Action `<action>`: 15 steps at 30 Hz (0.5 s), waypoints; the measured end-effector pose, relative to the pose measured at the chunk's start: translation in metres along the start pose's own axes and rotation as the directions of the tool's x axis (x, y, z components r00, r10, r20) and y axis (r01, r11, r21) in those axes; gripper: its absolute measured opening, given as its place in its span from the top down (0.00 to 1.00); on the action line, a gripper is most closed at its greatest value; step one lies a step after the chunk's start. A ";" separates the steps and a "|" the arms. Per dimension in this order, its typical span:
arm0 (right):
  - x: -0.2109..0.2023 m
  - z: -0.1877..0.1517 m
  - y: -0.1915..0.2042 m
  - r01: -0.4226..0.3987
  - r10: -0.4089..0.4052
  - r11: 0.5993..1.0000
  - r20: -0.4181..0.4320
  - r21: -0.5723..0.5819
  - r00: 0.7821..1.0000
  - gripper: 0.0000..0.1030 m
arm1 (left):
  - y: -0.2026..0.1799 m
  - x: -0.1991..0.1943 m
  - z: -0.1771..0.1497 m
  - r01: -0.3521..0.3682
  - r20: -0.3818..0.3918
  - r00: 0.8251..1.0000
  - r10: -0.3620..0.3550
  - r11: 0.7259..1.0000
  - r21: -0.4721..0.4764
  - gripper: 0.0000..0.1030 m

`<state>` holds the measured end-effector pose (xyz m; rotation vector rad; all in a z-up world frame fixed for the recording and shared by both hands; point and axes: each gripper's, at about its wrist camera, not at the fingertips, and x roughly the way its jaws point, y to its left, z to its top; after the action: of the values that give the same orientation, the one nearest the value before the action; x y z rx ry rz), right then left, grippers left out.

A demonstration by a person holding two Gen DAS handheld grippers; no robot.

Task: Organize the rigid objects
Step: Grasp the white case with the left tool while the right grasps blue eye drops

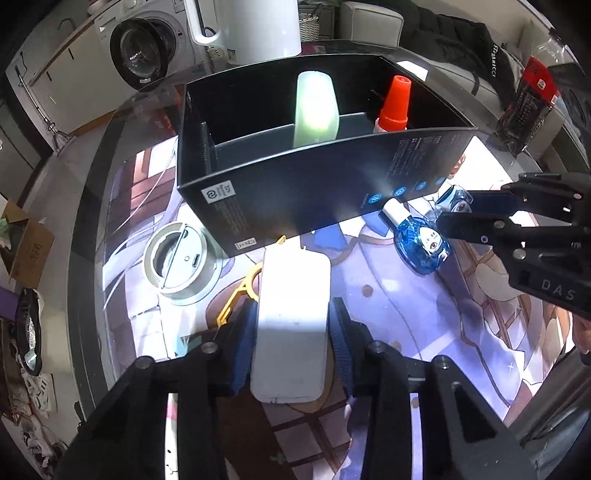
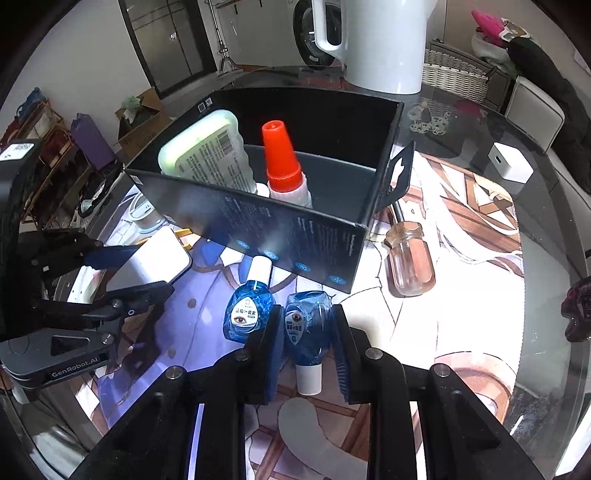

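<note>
A black open box [image 1: 295,192] [image 2: 280,229] stands on the glass table and holds a pale green case [image 1: 316,110] [image 2: 208,151] and a bottle with an orange cap [image 1: 395,105] [image 2: 282,162]. My left gripper [image 1: 291,332] is shut on a white rectangular block [image 1: 293,325] [image 2: 159,258], just in front of the box. My right gripper [image 2: 306,339] [image 1: 454,210] is shut on a blue eye-drop bottle [image 2: 308,328] with its white cap toward me. A second blue eye-drop bottle [image 2: 249,306] [image 1: 421,240] lies beside it on the table.
A white kettle [image 2: 380,40] [image 1: 255,29] stands behind the box. A clear-handled screwdriver [image 2: 410,254] lies right of the box; a white cube [image 2: 509,166] sits far right. A round metal ring object [image 1: 177,258] and a yellow plastic piece [image 1: 240,291] lie left of the white block.
</note>
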<state>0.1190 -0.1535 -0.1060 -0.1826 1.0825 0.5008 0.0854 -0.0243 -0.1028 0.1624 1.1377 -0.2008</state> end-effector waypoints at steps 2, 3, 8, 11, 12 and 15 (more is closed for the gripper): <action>-0.007 0.000 -0.002 -0.010 0.010 1.000 0.011 0.008 1.000 0.76 | 0.000 -0.002 0.000 0.001 0.006 1.000 -0.001 1.000 0.001 0.65; -0.011 -0.001 -0.004 -0.011 0.011 1.000 0.017 0.008 1.000 0.76 | -0.001 -0.004 0.000 0.004 0.012 1.000 -0.004 1.000 -0.001 0.65; -0.029 0.001 -0.005 -0.021 0.019 1.000 0.064 0.018 0.998 0.76 | 0.000 -0.024 -0.001 0.013 0.074 0.997 -0.013 1.000 -0.001 0.65; -0.043 0.001 -0.005 -0.027 0.023 0.999 0.109 0.030 0.994 0.76 | 0.002 -0.042 0.001 0.021 0.143 0.990 -0.020 1.000 -0.003 0.65; -0.048 0.001 -0.004 -0.031 0.026 0.999 0.128 0.034 0.991 0.76 | 0.003 -0.048 0.001 0.023 0.169 0.985 -0.022 1.000 -0.008 0.65; -0.061 0.002 0.000 -0.036 0.028 0.999 0.185 0.040 0.982 0.76 | 0.009 -0.066 0.004 0.026 0.252 0.968 -0.019 0.999 -0.023 0.65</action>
<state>0.0983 -0.1713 -0.0516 -0.0793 0.9154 0.5127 0.0646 -0.0120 -0.0407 0.0977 0.8891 -0.2204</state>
